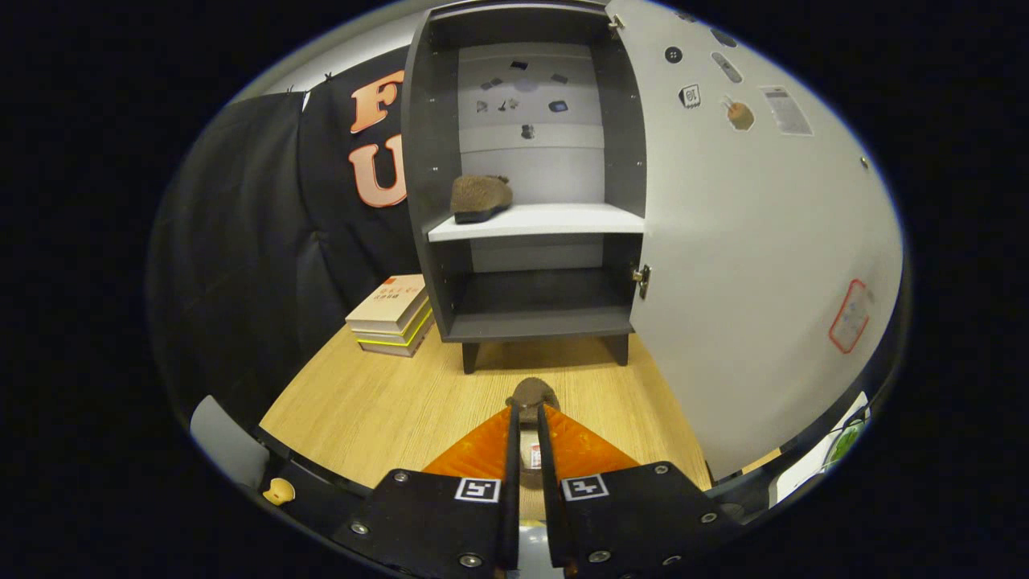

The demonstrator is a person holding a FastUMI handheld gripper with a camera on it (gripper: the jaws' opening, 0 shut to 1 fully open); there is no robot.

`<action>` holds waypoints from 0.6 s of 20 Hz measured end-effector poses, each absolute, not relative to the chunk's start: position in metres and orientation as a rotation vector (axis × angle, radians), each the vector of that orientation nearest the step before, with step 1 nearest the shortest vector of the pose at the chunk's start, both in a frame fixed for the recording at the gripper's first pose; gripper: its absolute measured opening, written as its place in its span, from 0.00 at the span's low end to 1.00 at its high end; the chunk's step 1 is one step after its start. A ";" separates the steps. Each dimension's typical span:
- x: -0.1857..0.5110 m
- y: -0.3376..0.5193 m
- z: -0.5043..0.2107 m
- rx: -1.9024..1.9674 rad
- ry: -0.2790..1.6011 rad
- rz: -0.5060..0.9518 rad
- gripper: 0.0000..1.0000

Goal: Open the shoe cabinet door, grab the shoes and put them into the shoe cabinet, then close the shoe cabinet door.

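Gripper (526, 418) clamped on a brown shoe (532, 396), open cabinet (530, 322) ahead, books (391, 315) beside it.

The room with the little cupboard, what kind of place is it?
Probably a test booth set up like a home entryway: an open shoe cabinet on a wooden table, one shoe shelved, another shoe pinched by the gripper.

Shoe (479, 198) on shelf (555, 219), seemingly leftward.

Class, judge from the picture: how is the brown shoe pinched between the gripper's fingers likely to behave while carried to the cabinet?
The brown shoe looks fuzzy and soft, so it probably squashes in the gripper. Held by one narrow part, it may sag or swing. It seems light, like its mate on the shelf.
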State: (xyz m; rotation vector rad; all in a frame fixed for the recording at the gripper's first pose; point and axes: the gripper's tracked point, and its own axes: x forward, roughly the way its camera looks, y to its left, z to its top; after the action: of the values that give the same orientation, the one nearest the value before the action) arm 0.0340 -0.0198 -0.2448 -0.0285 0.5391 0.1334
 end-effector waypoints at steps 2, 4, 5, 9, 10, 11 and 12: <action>0.040 -0.015 -0.271 -0.043 0.583 0.154 0.14; 0.045 -0.011 -0.299 -0.054 0.637 0.175 0.14; 0.051 -0.006 -0.314 -0.056 0.663 0.187 0.14; 0.069 0.001 -0.363 -0.041 0.758 0.212 0.17; 0.073 0.001 -0.373 -0.042 0.776 0.215 0.17; 0.078 0.001 -0.382 -0.042 0.791 0.218 0.18; 0.081 0.002 -0.391 -0.038 0.807 0.224 0.18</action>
State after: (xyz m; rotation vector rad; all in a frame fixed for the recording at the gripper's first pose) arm 0.0811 0.0020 -0.3909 -0.0377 0.8067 0.2238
